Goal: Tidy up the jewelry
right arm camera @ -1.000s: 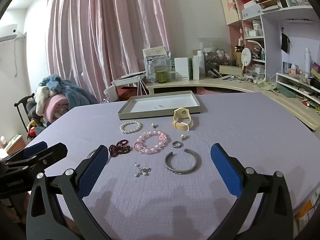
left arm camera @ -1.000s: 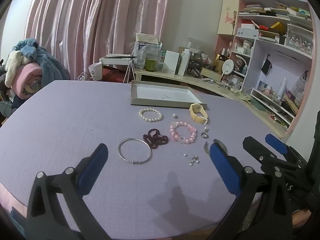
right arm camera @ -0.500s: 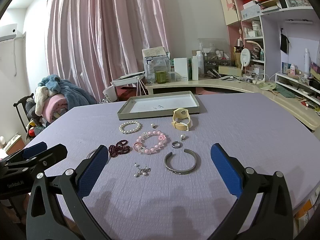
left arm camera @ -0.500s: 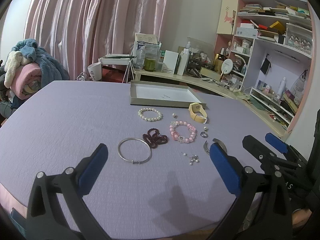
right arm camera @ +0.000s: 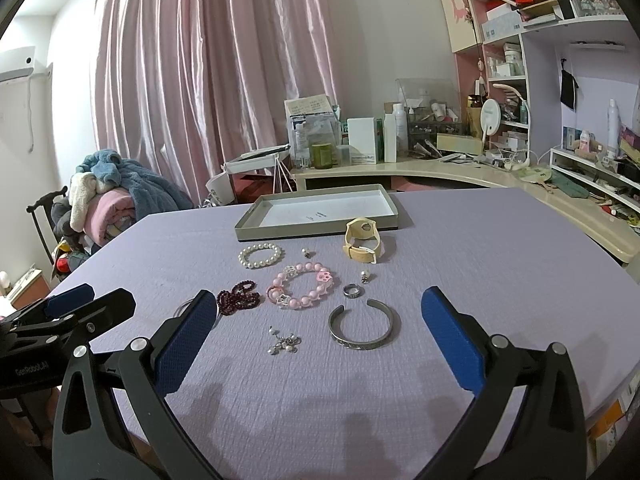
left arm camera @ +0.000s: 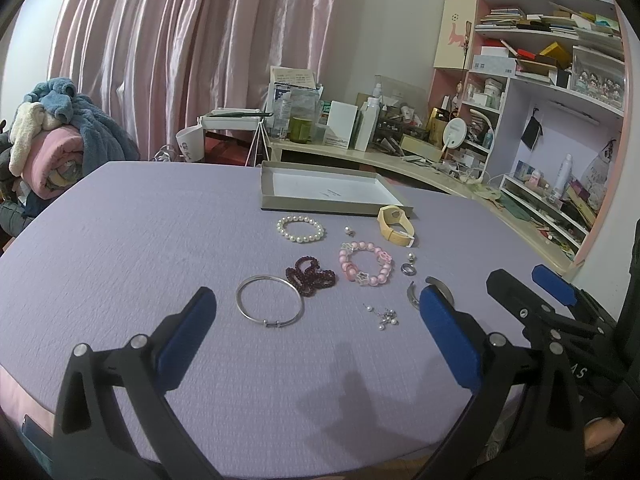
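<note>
Left gripper [left arm camera: 316, 334], right gripper [right arm camera: 314, 334]: both wide open, empty. Risk: pads closing on silver bangle [left arm camera: 269, 305], just beside garnet bracelet [left arm camera: 310, 276], may snag both.

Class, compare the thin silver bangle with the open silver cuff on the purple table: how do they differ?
The thin silver bangle is a closed ring; the open silver cuff has a gap, turned toward the tray. The bangle is slim wire; the cuff is a wider, patterned band. Both are silver-coloured and lie flat, untouched.
</note>
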`<act>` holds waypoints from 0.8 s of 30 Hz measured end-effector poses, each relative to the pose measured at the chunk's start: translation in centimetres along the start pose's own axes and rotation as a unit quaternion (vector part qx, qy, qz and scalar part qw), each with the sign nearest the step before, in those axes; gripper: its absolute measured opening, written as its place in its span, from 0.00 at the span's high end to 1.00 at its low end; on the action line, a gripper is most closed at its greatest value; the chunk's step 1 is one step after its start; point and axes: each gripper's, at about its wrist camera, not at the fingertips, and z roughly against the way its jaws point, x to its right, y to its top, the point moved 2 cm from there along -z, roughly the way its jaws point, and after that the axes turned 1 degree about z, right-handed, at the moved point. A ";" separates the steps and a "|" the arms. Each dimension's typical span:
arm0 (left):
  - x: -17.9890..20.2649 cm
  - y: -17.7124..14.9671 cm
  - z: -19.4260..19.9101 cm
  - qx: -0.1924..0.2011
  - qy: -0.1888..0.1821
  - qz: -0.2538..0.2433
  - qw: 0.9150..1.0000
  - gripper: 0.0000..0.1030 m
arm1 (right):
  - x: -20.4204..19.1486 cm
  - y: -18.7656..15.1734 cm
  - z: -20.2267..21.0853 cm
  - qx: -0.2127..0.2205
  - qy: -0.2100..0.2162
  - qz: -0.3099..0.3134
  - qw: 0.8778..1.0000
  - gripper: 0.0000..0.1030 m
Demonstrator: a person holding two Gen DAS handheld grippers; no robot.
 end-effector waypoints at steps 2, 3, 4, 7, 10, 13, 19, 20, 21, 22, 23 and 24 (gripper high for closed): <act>0.0 0.0 0.0 0.000 0.000 0.000 1.000 0.02 | 0.0 0.0 0.0 0.000 0.000 0.000 1.000 0.01; 0.0 0.0 0.0 0.000 0.000 0.000 1.000 0.02 | 0.1 0.0 0.0 0.001 0.000 0.000 1.000 0.01; 0.0 0.0 0.0 0.000 0.000 -0.001 1.000 0.02 | 0.1 0.0 0.0 0.001 -0.001 0.000 1.000 0.01; 0.0 0.0 0.0 0.000 -0.001 -0.001 1.000 0.02 | 0.1 0.0 0.0 0.001 -0.001 0.000 1.000 0.01; 0.0 0.0 0.0 0.000 -0.001 -0.001 1.000 0.02 | 0.1 0.0 -0.1 0.001 -0.001 0.000 1.000 0.01; 0.0 0.0 0.0 0.000 0.000 -0.001 1.000 0.02 | 0.1 0.3 0.0 0.001 -0.001 -0.001 1.000 0.01; -0.1 -0.2 -0.1 0.000 0.000 -0.001 1.000 0.02 | 0.2 0.1 0.0 0.001 -0.001 -0.001 1.000 0.01; -0.1 -0.3 -0.2 0.000 0.000 -0.001 1.000 0.02 | 0.2 0.2 0.0 0.001 -0.001 -0.001 1.000 0.01; -0.1 -0.3 -0.2 0.000 0.000 -0.001 1.000 0.02 | 0.2 0.2 0.0 0.001 -0.001 -0.001 1.000 0.01; -0.2 -0.3 -0.2 0.000 0.000 -0.001 1.000 0.02 | 0.2 0.2 0.0 0.002 -0.001 -0.001 1.000 0.01; -0.1 -0.3 -0.1 0.000 0.000 -0.001 1.000 0.02 | 0.2 0.2 0.0 0.002 -0.001 -0.002 1.000 0.01; -0.1 -0.3 -0.1 0.000 0.000 -0.001 1.000 0.02 | 0.2 0.2 0.0 0.001 -0.001 -0.001 1.000 0.01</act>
